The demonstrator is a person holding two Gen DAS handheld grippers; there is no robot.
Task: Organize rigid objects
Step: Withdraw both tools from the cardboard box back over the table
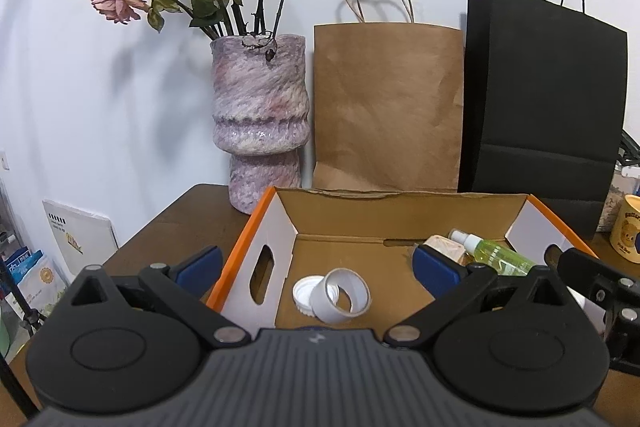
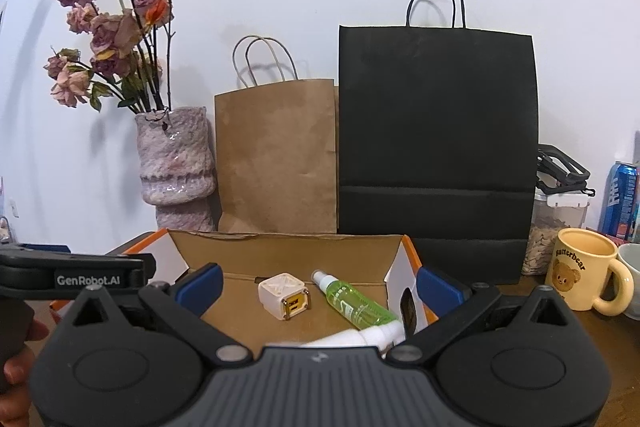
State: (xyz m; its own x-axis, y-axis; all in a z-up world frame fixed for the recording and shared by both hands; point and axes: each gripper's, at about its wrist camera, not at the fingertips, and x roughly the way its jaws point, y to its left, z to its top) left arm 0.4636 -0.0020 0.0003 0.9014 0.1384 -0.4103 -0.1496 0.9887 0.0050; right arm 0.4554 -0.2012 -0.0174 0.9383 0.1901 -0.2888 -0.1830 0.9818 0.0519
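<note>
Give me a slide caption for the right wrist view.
Open right gripper faces a cardboard box holding a green spray bottle.

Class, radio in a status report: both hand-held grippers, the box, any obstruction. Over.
Left hand-held gripper open, empty; right hand-held gripper open, empty. Cardboard box holds tape roll, white lid, green spray bottle, white cube. Nothing blocking.

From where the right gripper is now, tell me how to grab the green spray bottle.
Grip the green spray bottle across the middle of its round body, coming from above. It lies on its side on the box floor, white cap toward the back, slanting, so turn the jaws across its length.
</note>
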